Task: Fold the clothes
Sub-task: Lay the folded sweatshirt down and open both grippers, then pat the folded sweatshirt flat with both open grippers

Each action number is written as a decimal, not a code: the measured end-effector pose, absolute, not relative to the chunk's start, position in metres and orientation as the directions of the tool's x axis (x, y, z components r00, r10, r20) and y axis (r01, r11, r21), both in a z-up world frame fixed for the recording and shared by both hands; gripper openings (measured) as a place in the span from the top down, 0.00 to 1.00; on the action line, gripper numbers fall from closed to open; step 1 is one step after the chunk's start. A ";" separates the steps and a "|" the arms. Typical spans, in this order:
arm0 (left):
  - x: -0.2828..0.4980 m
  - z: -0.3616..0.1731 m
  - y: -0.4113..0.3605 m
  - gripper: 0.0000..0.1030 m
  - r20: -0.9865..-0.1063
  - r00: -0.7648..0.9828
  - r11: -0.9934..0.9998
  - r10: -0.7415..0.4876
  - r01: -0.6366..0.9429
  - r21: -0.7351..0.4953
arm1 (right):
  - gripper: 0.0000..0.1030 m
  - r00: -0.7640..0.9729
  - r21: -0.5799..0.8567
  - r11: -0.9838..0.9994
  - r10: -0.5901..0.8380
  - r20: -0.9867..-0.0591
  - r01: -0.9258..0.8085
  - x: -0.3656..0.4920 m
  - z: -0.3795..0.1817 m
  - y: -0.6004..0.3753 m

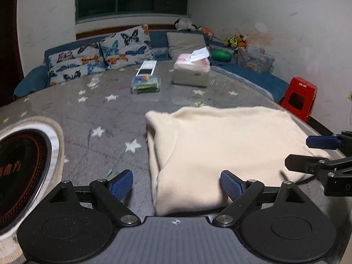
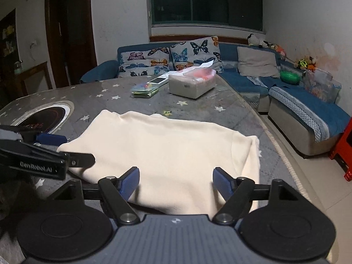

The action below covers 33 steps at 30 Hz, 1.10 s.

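garment (image 1: 220, 149) cream | table cover (image 1: 99, 114) grey, white stars | sofa (image 2: 248, 81) blue | cushions (image 1: 99, 55) butterfly print | stool (image 1: 300, 96) red, far right

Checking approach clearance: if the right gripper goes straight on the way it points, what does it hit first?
Most likely the cream folded garment: the right gripper stands open, angled down over its near edge. Depth is hard to judge.

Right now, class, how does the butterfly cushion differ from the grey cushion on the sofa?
The butterfly cushion carries coloured butterflies on a pale cover; the grey cushion is plain. The butterfly cushion leans on the sofa's back under the window; the grey cushion sits nearer the corner. Both stand propped upright on the blue sofa.
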State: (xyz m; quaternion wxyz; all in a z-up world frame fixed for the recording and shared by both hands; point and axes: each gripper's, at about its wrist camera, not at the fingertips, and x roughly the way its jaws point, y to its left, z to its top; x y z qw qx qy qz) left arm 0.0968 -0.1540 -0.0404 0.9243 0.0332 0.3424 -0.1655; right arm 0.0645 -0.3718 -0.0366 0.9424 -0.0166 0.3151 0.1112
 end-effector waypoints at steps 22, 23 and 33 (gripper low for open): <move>0.104 -0.032 -0.136 0.11 -0.639 0.725 0.963 -0.257 0.247 -0.107 | 0.00 0.764 -0.013 0.981 0.144 -0.629 -0.196 0.075 -0.054 -0.354; 0.107 -0.034 -0.135 0.11 -0.647 0.720 0.965 -0.251 0.239 -0.108 | 0.00 0.764 -0.012 0.981 0.144 -0.629 -0.195 0.075 -0.055 -0.354; 0.104 -0.039 -0.134 0.03 -0.679 0.686 0.962 -0.261 0.240 -0.127 | 0.00 0.755 -0.021 0.981 0.136 -0.641 -0.194 0.077 -0.057 -0.351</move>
